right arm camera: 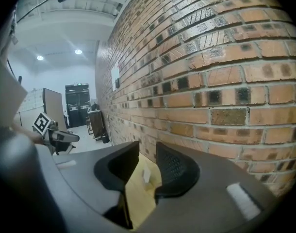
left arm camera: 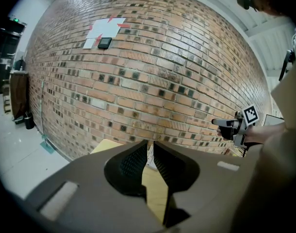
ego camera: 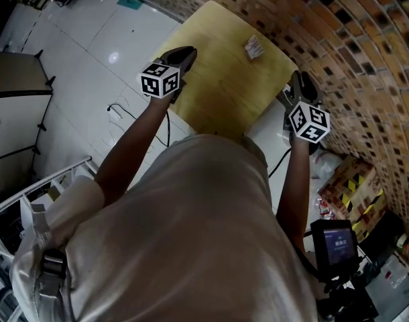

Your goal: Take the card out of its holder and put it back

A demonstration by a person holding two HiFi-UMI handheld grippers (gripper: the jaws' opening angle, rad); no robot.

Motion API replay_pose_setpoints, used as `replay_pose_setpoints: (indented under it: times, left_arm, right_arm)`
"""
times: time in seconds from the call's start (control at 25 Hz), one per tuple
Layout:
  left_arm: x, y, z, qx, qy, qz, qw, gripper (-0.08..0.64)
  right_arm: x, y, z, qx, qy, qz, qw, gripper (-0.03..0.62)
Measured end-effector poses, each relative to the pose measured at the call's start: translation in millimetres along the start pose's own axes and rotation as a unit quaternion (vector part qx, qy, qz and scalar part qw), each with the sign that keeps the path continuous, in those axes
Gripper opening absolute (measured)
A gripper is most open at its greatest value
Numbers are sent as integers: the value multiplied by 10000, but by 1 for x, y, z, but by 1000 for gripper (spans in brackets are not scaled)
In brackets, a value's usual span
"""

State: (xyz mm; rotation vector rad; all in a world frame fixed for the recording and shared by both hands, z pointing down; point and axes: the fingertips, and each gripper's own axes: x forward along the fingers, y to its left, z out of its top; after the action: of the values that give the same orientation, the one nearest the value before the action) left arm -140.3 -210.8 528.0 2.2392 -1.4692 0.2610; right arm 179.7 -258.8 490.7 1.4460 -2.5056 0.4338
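Near the wall edge of the surface: one card holder (ego camera: 253,46), small and pale, alone on the yellow surface (ego camera: 211,99) close to the brick wall (ego camera: 352,39). The card cannot be told apart from the holder at this size, so it is judged to be not yet taken out.
Left claw (ego camera: 190,51): one. It hangs over the left edge of the surface, well apart from the card holder. Its jaws stand a narrow slit apart with nothing between them. In the left gripper view the holder shows beyond the slit, so the claw is judged to be aimed at it.
Right claw (ego camera: 298,79): one. It hangs at the right edge of the surface, also well apart from the holder. Its jaws are spread wider than the left pair and are empty. The pale holder lies far off in the gap, and the spread is judged to be readiness to take hold.
Marker cubes: two, one on each claw, facing up toward the head camera.
Forearms: two, stretched forward, one on either side of the surface, so both claws face the single holder.
Surface: one, bare apart from the holder.
Step in hand: approach, as judged; neither claw touches anything.
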Motion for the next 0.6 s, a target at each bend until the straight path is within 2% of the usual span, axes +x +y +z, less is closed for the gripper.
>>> replay_pose_setpoints:
  times: [0.2,0.28,0.44,0.6]
  left_arm:
    - [-7,-4,-3,10,-5,-2,10000,61]
    - [-11,-6,-7,76,36,-12,10000,25]
    - [-20,-4,-15,-206,17,-117,9997,54]
    - [-38,-7,-32,-219,130,-336,9991,58]
  right_arm:
    - [-5,7,-1,-10,28,18,10000,115]
    - [-8,13,-3,-31,61,24,10000,114]
    - [-15,31,-12,-72,145,15,9999,114]
    - [-29,55,-30,-35,211,-10,9998,114]
